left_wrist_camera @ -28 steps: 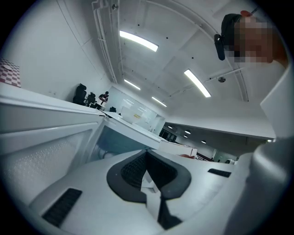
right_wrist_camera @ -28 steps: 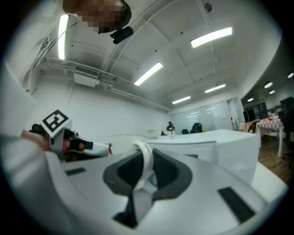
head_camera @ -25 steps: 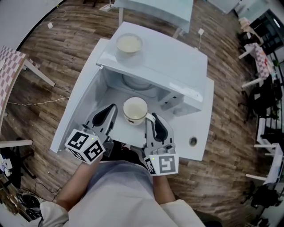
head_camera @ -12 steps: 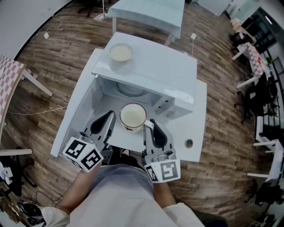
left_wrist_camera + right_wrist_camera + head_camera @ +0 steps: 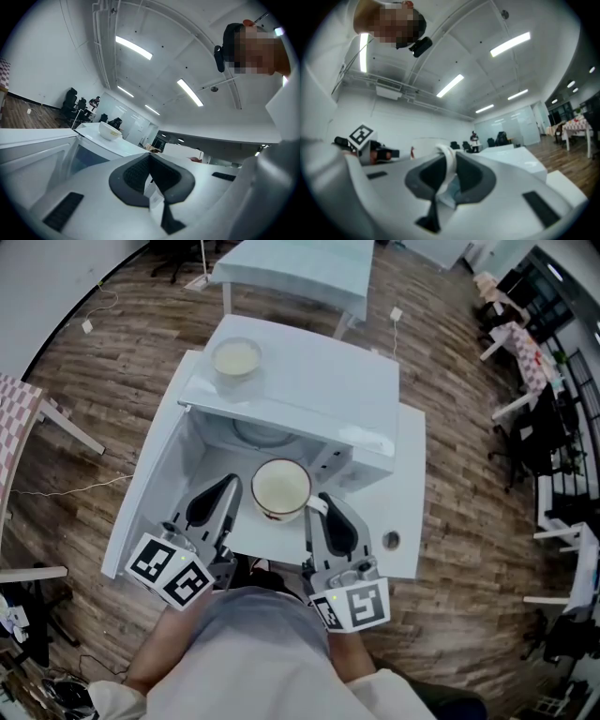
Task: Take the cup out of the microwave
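Glossy cup (image 5: 280, 489), wood-plank floor (image 5: 122, 352)

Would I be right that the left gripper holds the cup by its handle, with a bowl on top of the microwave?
Not quite: the right gripper holds the cup by its handle, as the right gripper view shows. The bowl is indeed on top of the microwave.

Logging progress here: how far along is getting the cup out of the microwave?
Done: the microwave door stands open, and the right gripper is clamped on the cup by its handle. In hand: the cup is held in front of the cavity, apparently clear of it. Left: set it down somewhere.
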The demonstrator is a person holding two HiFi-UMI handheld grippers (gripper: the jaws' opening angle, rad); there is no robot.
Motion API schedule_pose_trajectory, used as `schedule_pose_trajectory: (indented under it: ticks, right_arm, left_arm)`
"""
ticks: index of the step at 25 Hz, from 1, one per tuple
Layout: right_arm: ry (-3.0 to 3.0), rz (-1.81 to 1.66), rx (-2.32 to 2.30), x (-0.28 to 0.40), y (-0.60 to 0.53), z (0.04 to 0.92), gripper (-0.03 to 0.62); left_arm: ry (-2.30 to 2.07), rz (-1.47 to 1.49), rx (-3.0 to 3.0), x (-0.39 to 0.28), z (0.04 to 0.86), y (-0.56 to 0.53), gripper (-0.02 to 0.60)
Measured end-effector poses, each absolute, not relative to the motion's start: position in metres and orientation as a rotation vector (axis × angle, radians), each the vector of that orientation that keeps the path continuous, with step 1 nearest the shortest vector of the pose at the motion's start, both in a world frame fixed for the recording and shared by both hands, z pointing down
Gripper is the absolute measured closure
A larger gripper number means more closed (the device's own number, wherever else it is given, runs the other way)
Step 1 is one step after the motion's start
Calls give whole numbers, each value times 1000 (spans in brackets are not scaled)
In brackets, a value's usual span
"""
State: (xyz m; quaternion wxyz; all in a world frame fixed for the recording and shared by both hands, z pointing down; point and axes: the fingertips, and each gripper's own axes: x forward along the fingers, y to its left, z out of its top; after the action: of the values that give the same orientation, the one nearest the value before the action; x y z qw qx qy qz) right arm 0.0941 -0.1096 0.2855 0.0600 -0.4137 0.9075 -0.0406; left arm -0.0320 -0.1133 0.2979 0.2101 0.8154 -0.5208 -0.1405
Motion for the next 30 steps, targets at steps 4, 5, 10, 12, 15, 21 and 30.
schedule_pose_trajectory:
  ticks: [4,5,10,12,15,21,30]
  right_arm:
    - [2735,-135,-1257,101,-107,278,530]
    - [2737,-129,-1255,103,-106,275,530]
    - [2744,-101,-1237,107,-113,267,530]
    - [2752,-86,-1237,108,-114,266,530]
    - [2757,-85,-1229,108,-115,265,530]
    - [2755,-129,-1205,108,-119,268,530]
    - [2779,-115,-1198,105,-121,271,530]
  left_arm:
    - [-1433,-402,2277,-28,290,-111,574]
    - [-1432,-407,2280,-27,287,-111,574]
    - [-1422,-414,2287,-24,282,-119,574]
    - [-1413,-411,2286,-23,283,-120,574]
    - [-1405,-407,2282,-24,285,-120,574]
    - [-1397,-402,2274,-23,288,-122,574]
    - [-1379,-400,2271,-22,292,-126,574]
